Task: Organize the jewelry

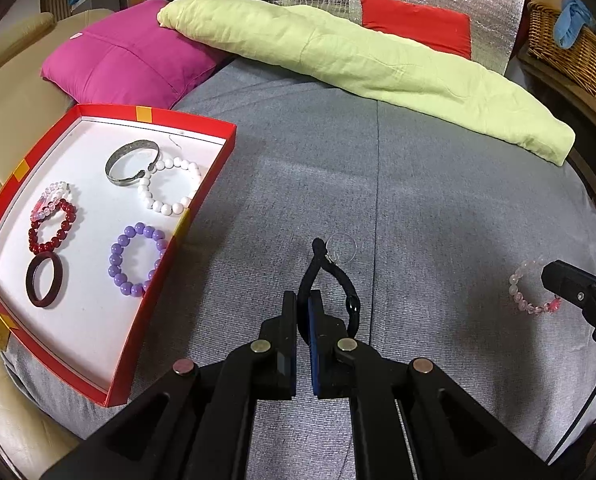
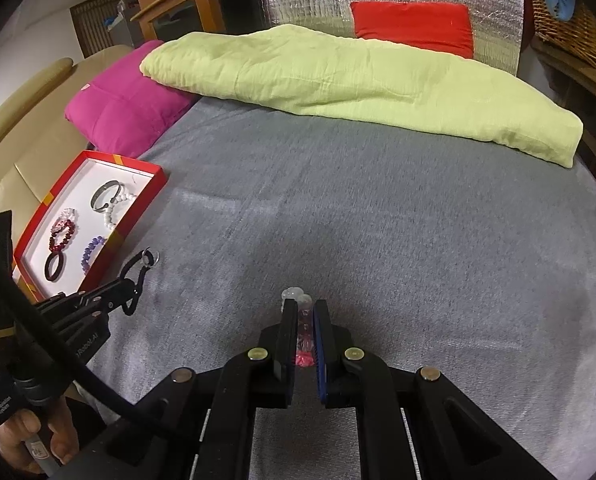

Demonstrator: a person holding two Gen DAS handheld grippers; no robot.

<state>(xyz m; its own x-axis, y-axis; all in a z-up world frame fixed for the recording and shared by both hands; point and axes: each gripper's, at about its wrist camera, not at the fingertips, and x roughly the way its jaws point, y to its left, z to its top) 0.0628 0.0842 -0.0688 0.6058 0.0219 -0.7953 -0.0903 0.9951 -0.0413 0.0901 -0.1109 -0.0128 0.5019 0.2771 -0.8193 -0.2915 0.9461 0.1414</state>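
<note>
My left gripper (image 1: pixel 302 300) is shut on a black cord (image 1: pixel 332 276) that carries a clear ring (image 1: pixel 341 248), low over the grey bedspread (image 1: pixel 438 200). From the right wrist view, the left gripper (image 2: pixel 127 282) and its cord (image 2: pixel 135 266) sit beside the red tray (image 2: pixel 133 162). My right gripper (image 2: pixel 305 308) is shut on a pale pink bead bracelet (image 2: pixel 295 296), also seen at the right as the bracelet (image 1: pixel 524 292) under the right gripper (image 1: pixel 549 277). The red tray (image 1: pixel 197 120) holds a silver bangle (image 1: pixel 131 162), a dark bangle (image 1: pixel 46 280) and white (image 1: pixel 171 188), purple (image 1: pixel 137 260) and dark red (image 1: pixel 53 226) bead bracelets.
A folded green blanket (image 1: pixel 358 60) lies across the back of the bed, with a pink cushion (image 1: pixel 129 56) to its left and a red cushion (image 1: pixel 414 24) behind. A wicker basket (image 1: pixel 570 48) stands at the far right. A person's hand (image 2: pixel 29 436) grips the left handle.
</note>
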